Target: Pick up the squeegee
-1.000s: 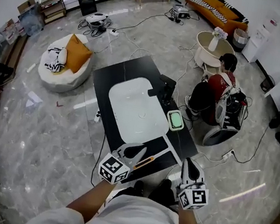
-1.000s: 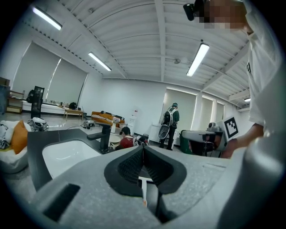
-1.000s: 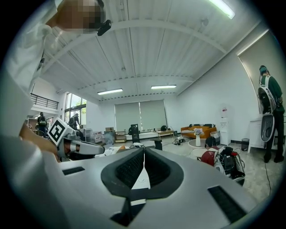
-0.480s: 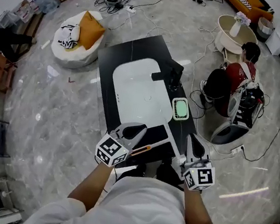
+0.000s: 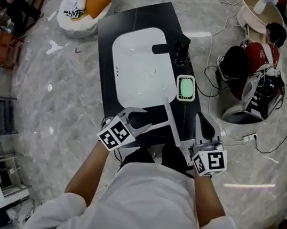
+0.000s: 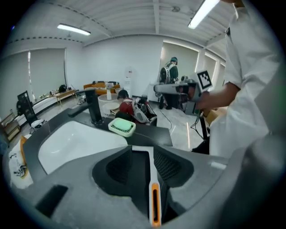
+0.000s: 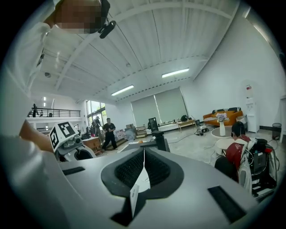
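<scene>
Left gripper (image 5: 141, 119) jaws opening, squeegee (image 6: 150, 176) between; right gripper (image 5: 199, 121) jaws together.

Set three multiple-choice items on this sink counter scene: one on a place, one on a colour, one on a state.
1. Where does the soap dish sit?
A. in the basin
B. on the black counter beside the sink
C. on the floor

2. What colour is the insert in the squeegee handle?
A. blue
B. orange
C. purple

3. How do the left gripper jaws stand?
A. shut on the soap dish
B. shut and empty
C. apart, with the squeegee handle between them

Key:
1 B: the head view shows the dish on the counter right of the sink.
2 B: the left gripper view shows an orange strip in the pale handle.
3 C: the jaws are opening and the handle lies between them, with the pads off it.
</scene>
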Tool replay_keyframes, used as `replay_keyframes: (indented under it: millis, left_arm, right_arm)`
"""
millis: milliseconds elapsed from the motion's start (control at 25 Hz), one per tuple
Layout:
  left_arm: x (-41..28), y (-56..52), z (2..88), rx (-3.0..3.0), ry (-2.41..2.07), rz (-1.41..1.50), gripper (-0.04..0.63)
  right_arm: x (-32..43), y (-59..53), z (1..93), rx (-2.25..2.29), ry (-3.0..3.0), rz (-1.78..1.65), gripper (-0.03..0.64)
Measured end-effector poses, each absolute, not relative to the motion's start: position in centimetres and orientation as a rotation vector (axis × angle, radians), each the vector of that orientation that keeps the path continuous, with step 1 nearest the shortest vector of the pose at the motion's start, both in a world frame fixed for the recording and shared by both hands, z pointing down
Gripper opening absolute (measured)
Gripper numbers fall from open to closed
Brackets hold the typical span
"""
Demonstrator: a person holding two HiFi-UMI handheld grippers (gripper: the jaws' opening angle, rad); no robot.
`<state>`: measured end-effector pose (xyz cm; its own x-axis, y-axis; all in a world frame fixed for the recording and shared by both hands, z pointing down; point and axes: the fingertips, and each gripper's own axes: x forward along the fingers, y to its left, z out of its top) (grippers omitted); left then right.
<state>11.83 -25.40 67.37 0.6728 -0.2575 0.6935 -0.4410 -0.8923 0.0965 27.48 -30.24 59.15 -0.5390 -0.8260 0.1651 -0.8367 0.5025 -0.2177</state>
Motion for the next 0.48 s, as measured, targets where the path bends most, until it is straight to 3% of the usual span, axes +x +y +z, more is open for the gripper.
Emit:
replay_keyframes:
  millis: [480]
  left_arm:
    - [15.2,-22.3,76.2,2.443,-0.419,1.377,0.16]
  right_arm:
    - [30.3,-30.2,63.4,1.423,-2.667,0.545,0.015]
